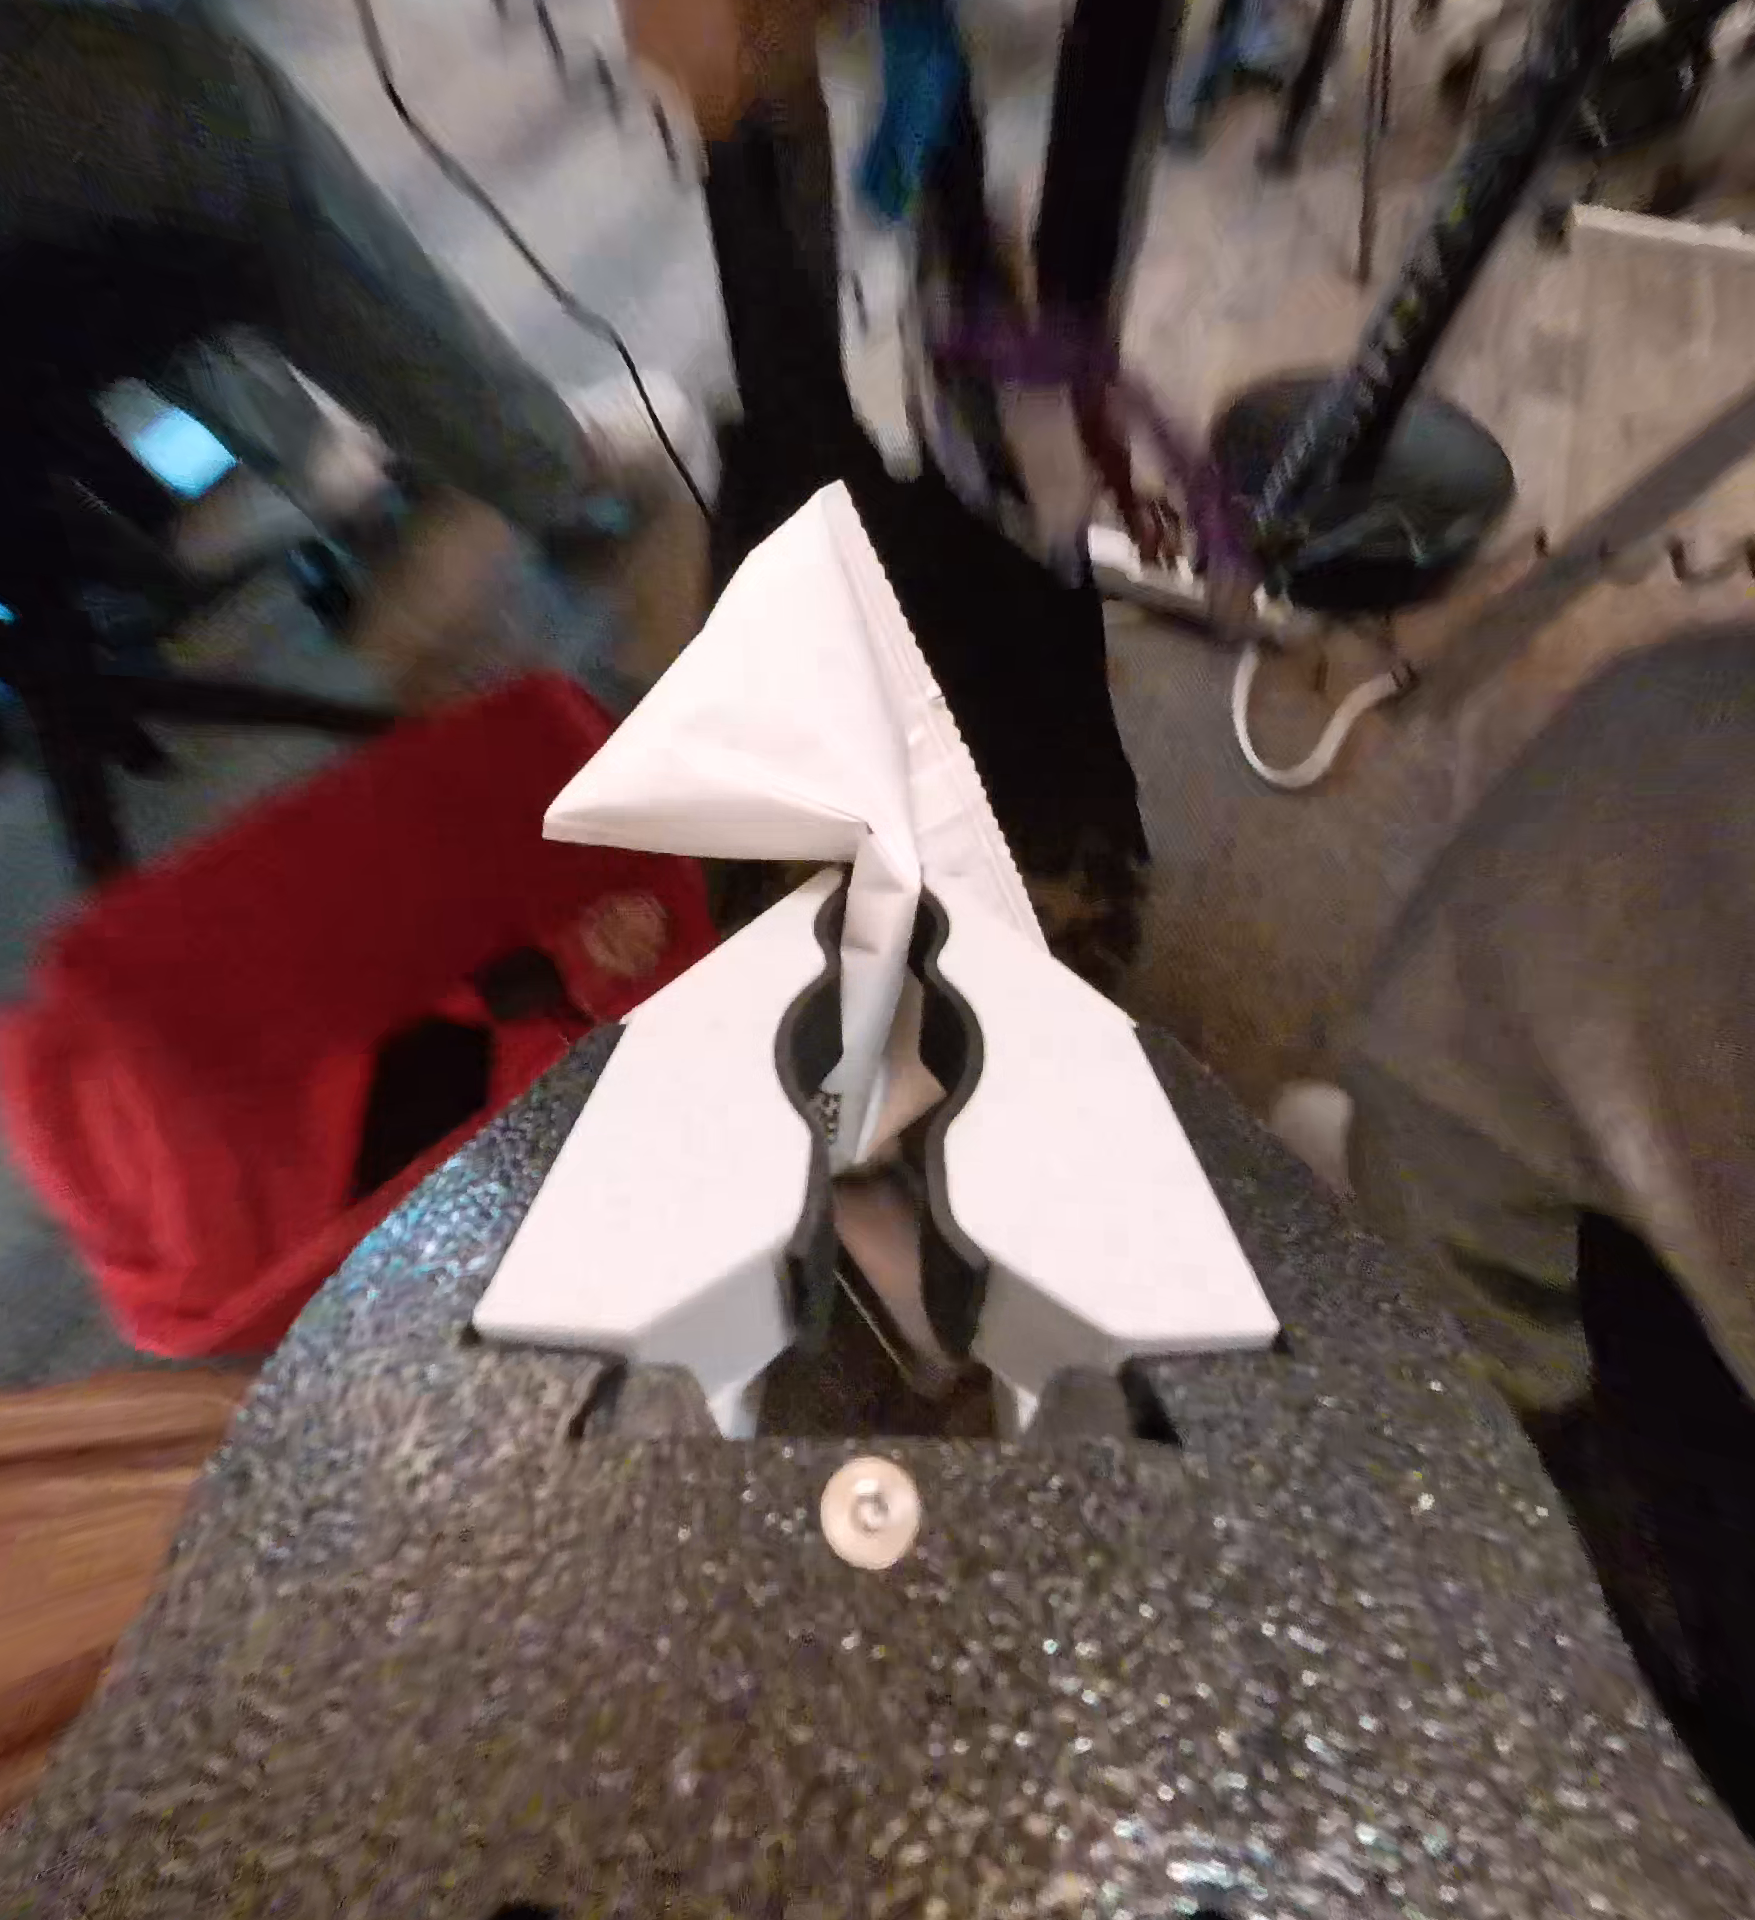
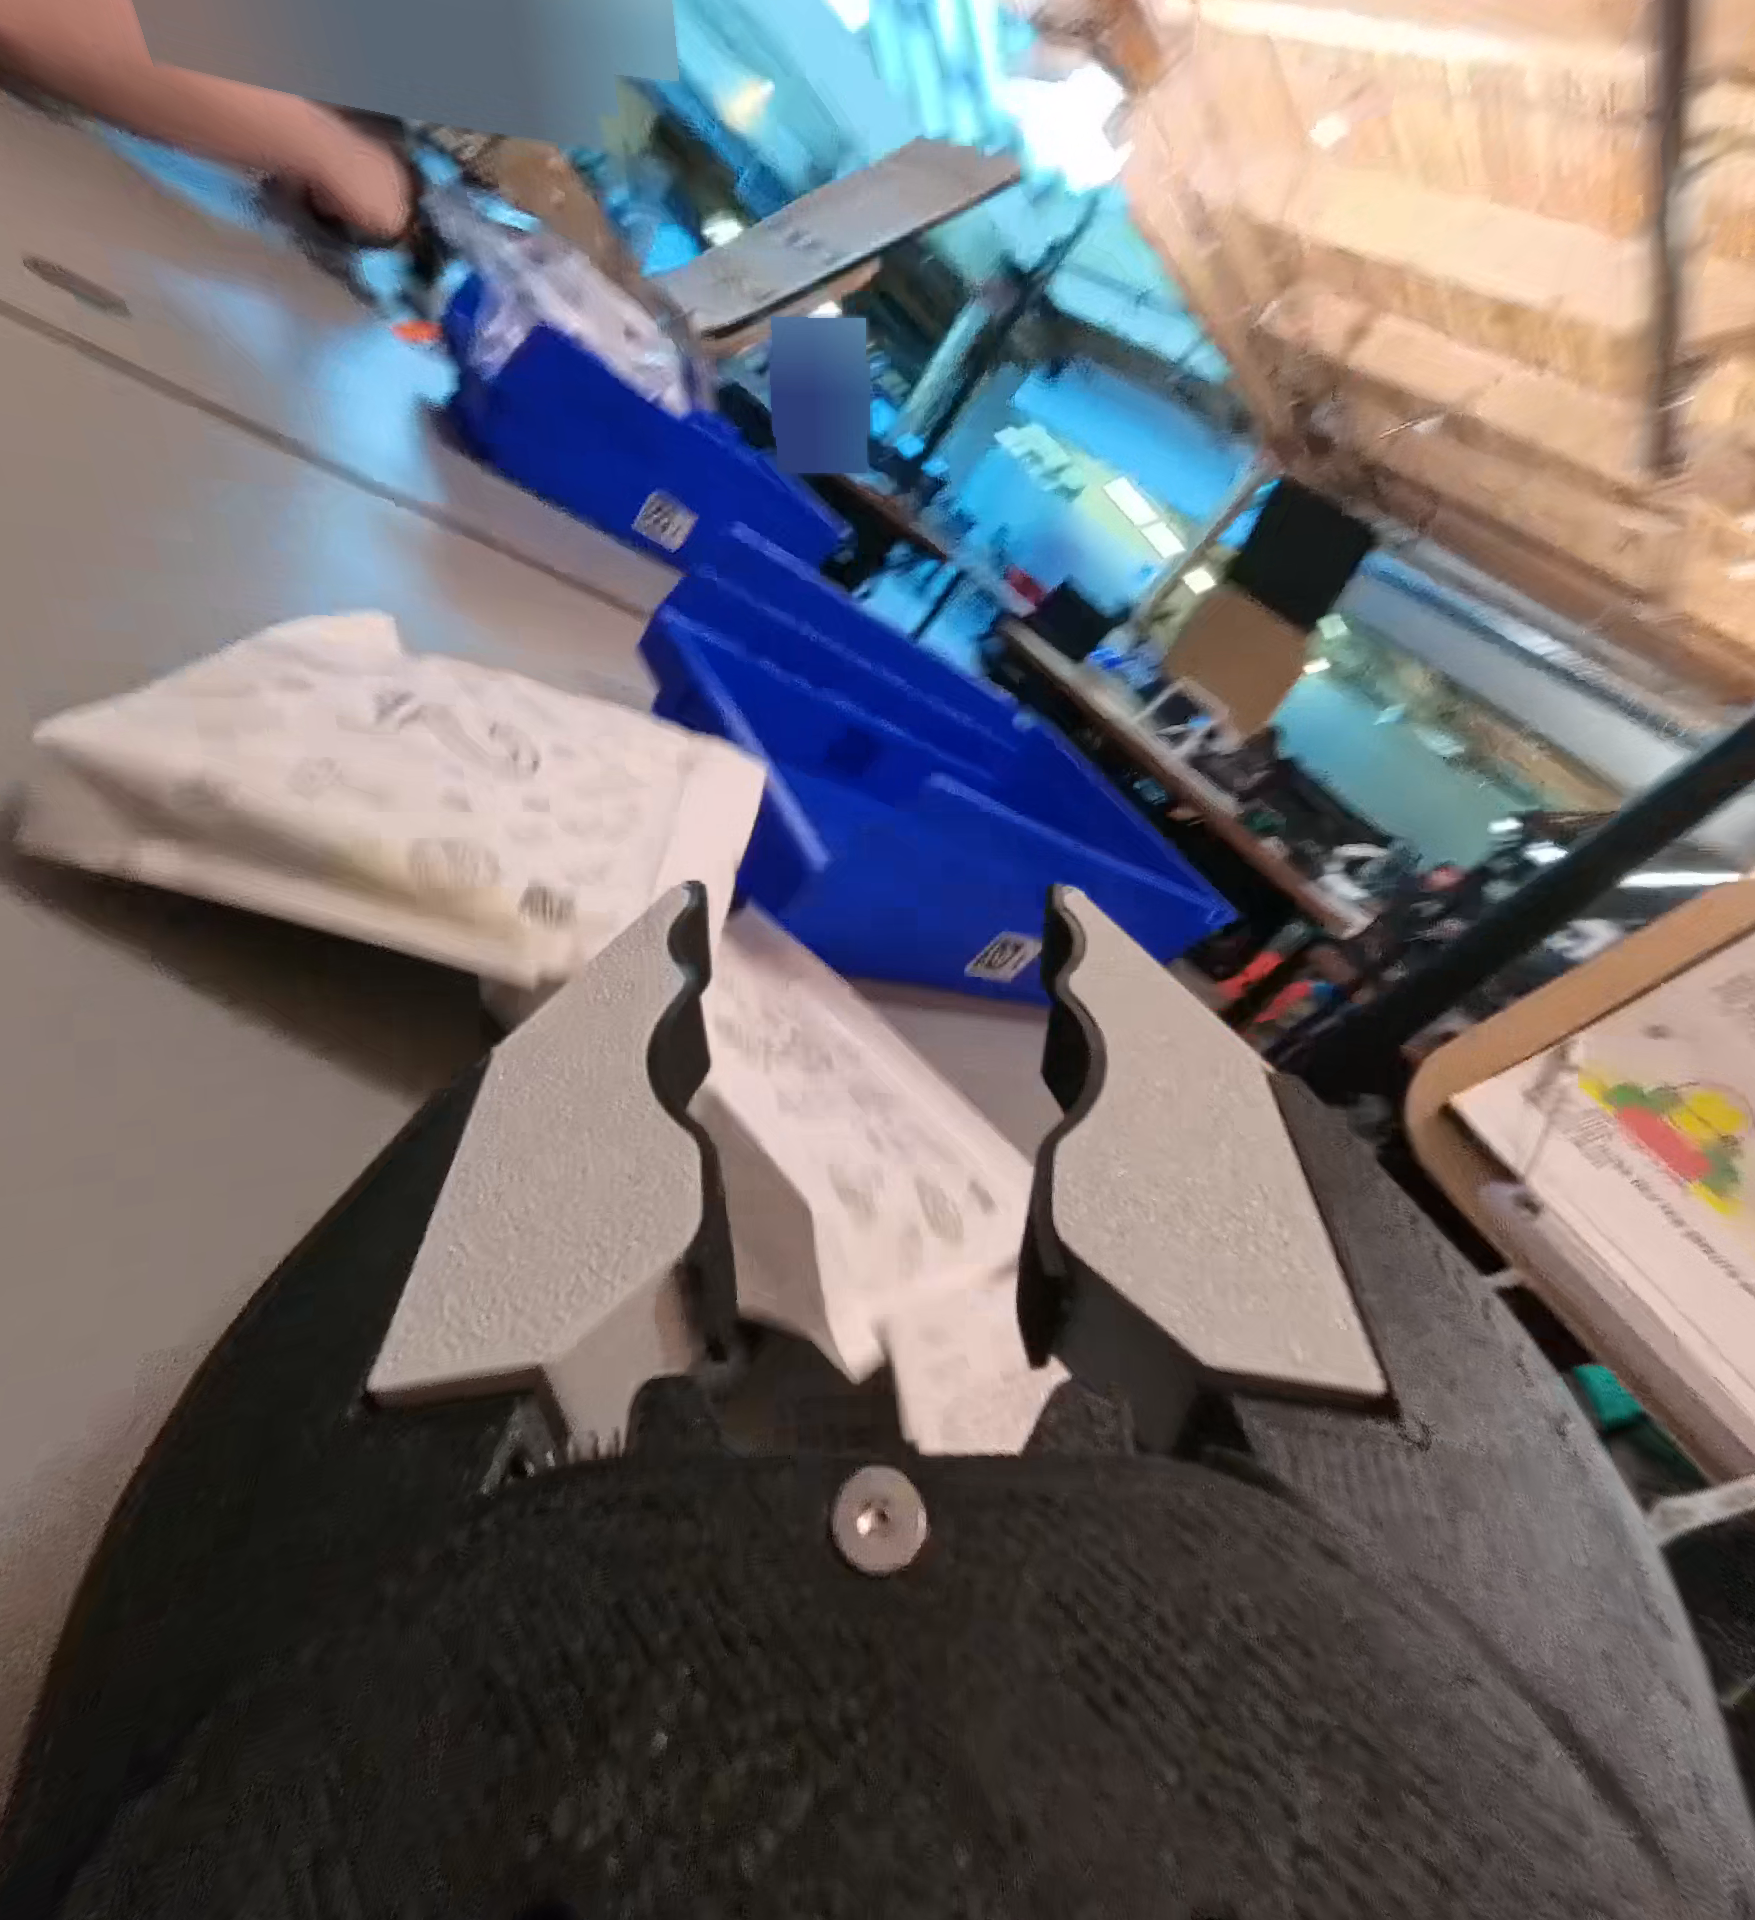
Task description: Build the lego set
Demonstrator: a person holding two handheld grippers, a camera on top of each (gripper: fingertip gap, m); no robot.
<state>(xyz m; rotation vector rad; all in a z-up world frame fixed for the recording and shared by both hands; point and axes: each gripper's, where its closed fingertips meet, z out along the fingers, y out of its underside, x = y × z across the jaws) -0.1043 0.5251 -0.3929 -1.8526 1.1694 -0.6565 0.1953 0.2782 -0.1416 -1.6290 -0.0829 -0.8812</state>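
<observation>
Your left tool (image 1: 878,914) is squeezed tight on a white paper bag (image 1: 800,748). The bag is crumpled and torn, and it sticks up past the tips. You are holding it up in the air, away from the desk, with a red bin (image 1: 260,1049) on the floor just below and to the left. It looks like an empty bag on its way to being thrown away, but that is only a guess.

Your right tool (image 2: 878,940) is spread wide and holds nothing. It hangs low over the grey desk (image 2: 125,1039). A white paper bag (image 2: 852,1101) lies under it, showing between the two fingers. A second, fuller bag of parts (image 2: 353,769) lies just to the left, and it looks still shut. Two blue bins (image 2: 904,810) stand behind them. An instruction booklet (image 2: 1683,1174) with bright brick drawings lies at the right.

You cannot see any loose bricks or any built piece in these views. So the build looks like it has barely begun. You are opening bags. Sorting the parts and snapping them together is still left to do.
</observation>
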